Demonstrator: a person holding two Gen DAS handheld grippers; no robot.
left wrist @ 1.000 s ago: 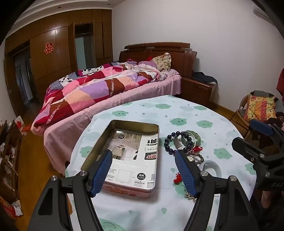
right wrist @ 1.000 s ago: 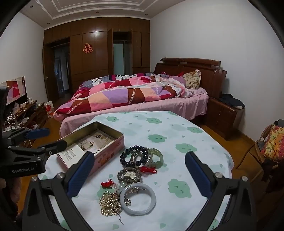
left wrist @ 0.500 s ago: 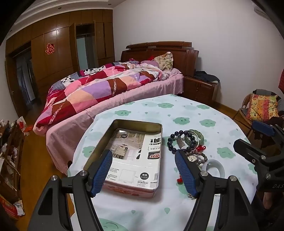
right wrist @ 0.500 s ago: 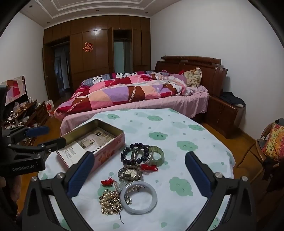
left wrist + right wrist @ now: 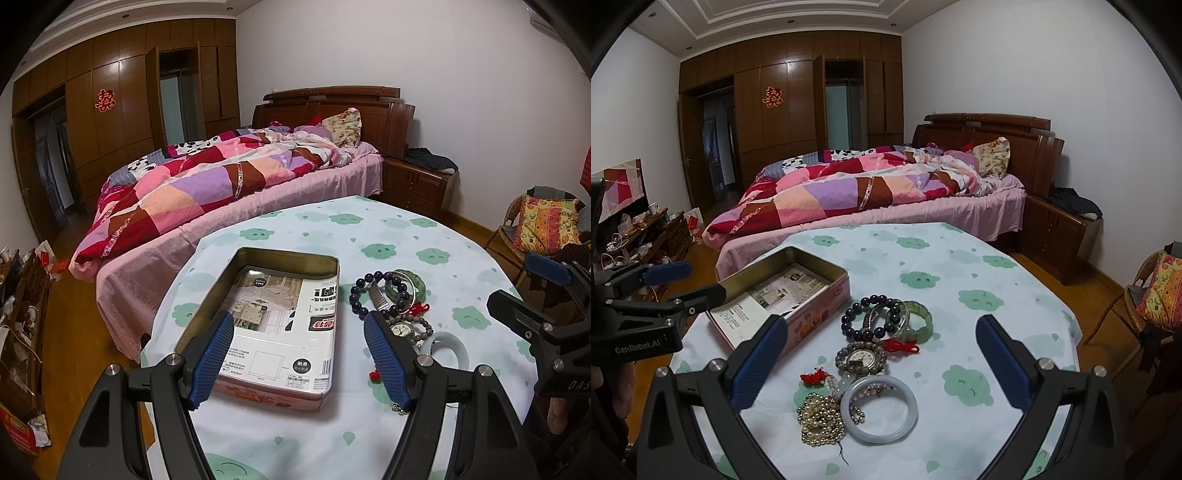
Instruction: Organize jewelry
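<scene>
An open pink tin box (image 5: 258, 391) (image 5: 820, 321) with a printed paper inside sits on the round table. To its right lies a jewelry pile: a dark bead bracelet (image 5: 866, 319) (image 5: 360, 295), a green bangle (image 5: 918, 319), a watch (image 5: 862, 358), a white bangle (image 5: 879, 408) and a pearl strand (image 5: 820, 419). My left gripper (image 5: 301, 350) is open and empty above the tin's near end. My right gripper (image 5: 881, 362) is open and empty above the jewelry pile.
The table (image 5: 979, 280) has a pale cloth with green cloud prints. A bed with a patchwork quilt (image 5: 868, 192) stands behind it. A wicker chair with a colourful cushion (image 5: 1156, 295) is at the right, a nightstand (image 5: 1056, 236) beyond.
Both grippers have drifted slightly back and up; the views shifted a little. Nothing on the table has moved.
</scene>
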